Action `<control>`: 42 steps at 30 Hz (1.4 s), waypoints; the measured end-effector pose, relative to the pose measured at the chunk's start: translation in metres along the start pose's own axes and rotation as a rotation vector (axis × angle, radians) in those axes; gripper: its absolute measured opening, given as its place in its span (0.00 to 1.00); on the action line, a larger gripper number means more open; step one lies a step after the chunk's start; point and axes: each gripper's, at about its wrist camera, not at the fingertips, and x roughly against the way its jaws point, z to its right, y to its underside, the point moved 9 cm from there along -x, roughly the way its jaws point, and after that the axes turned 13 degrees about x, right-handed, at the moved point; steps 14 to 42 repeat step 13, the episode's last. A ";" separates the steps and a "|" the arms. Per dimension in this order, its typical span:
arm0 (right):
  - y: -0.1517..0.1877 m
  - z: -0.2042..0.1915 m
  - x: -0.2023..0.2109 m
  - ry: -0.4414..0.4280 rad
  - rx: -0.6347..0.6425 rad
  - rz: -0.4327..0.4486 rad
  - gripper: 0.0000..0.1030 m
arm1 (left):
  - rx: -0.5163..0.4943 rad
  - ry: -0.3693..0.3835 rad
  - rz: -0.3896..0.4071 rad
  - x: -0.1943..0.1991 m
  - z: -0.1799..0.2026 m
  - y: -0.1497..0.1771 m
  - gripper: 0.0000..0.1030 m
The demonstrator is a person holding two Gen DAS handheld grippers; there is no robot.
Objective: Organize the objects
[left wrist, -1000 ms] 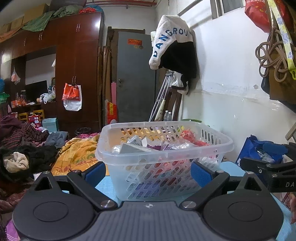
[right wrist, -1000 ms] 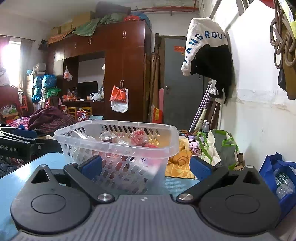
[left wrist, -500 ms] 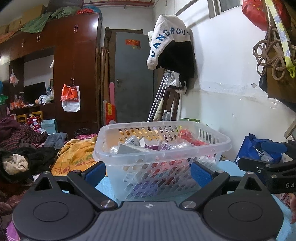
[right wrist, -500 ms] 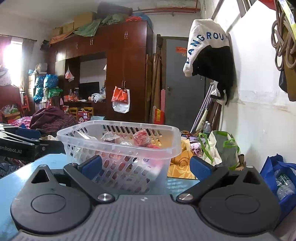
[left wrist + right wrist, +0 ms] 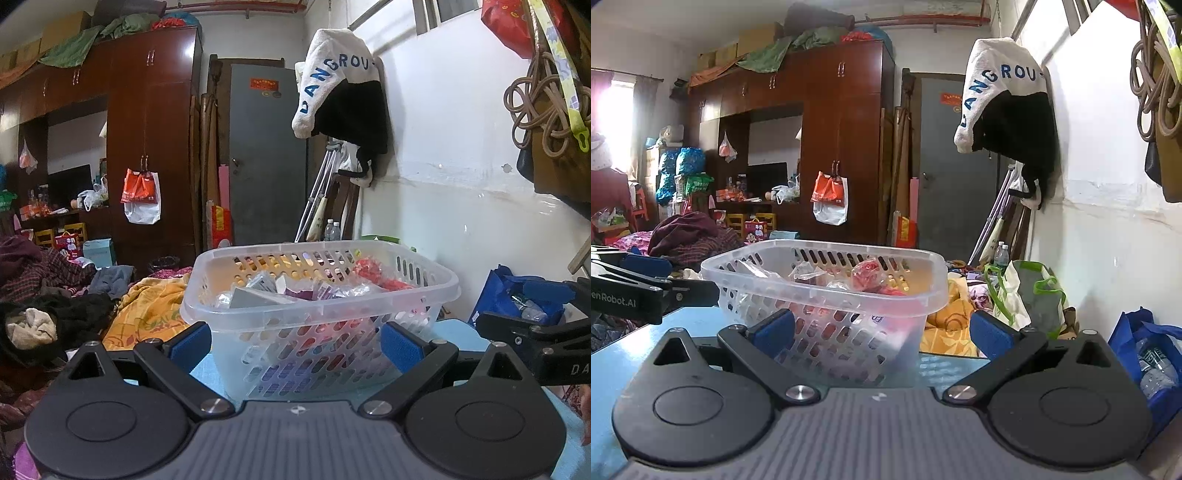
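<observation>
A clear plastic basket [image 5: 424,295] stands on the light blue table [image 5: 458,334]. It holds several wrapped packets, red and purple ones among them. My left gripper [image 5: 295,345] is open and empty, its blue pads level with the basket's near wall. In the right wrist view the same basket [image 5: 934,291] stands a little to the left. My right gripper [image 5: 881,332] is open and empty just in front of it. Each gripper shows at the edge of the other's view.
The white wall [image 5: 443,184] runs along the right, with a hanging white and black garment [image 5: 343,99]. A blue bag [image 5: 1152,354] with bottles sits low on the right. Piles of clothes [image 5: 55,295] lie beyond the table on the left.
Both views have shifted slightly; the basket sits a touch further left in the left wrist view and further right in the right wrist view. Both grippers stay open.
</observation>
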 end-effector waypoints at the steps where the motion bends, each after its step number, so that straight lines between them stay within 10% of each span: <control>1: 0.000 0.001 0.000 0.001 -0.001 0.000 1.00 | 0.001 -0.001 0.000 0.000 0.000 0.000 0.97; 42: 0.002 0.000 0.002 0.001 0.006 -0.008 1.00 | -0.030 -0.019 0.018 0.003 0.004 0.000 0.97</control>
